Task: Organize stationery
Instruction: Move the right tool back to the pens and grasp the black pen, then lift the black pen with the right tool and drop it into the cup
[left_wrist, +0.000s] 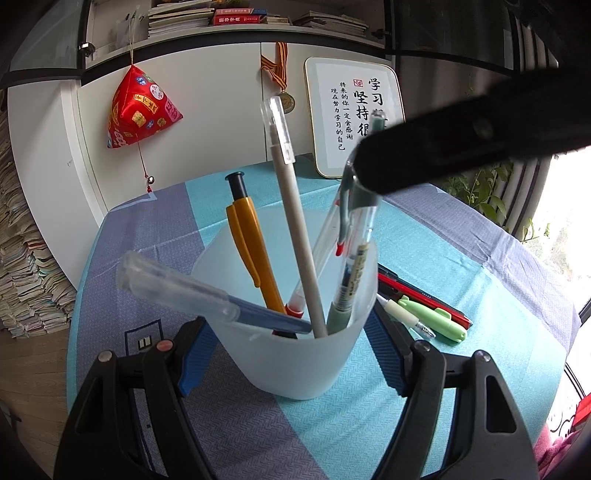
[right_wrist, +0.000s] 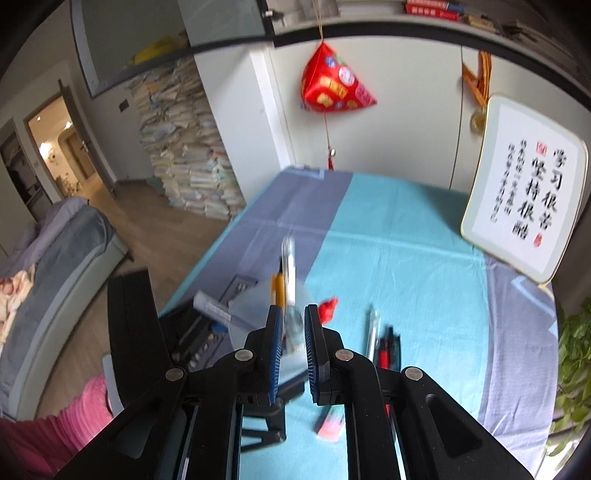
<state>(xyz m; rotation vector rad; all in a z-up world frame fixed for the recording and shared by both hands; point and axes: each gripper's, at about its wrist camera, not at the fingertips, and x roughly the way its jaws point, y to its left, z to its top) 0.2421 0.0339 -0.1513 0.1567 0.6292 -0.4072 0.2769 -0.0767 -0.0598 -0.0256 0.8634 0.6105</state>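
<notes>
Cup: frosted translucent plastic cup (left_wrist: 295, 354) stands upright on the desk's teal-and-grey cloth (left_wrist: 424, 243), squeezed between the left tongs (left_wrist: 291, 354).
Pens in cup: five. Orange clicker pen (left_wrist: 251, 251), grey capped pen (left_wrist: 295, 236), blue pen with clear cap (left_wrist: 207, 295), clear pen with red tip (left_wrist: 317, 258), grey-green gel pen (left_wrist: 351, 273).
Right tongs: right tongs (right_wrist: 294, 332) sit narrow around the grey-green gel pen's top; it's blurry, so can't tell if they're actually touching it.
Loose on desk: three beside the cup. Pale green pen (left_wrist: 436, 317), white pen (left_wrist: 406, 317), red-and-black pen (left_wrist: 424, 295).
Background: one red pyramid ornament (left_wrist: 142, 110), one framed calligraphy sign (left_wrist: 351, 114).
</notes>
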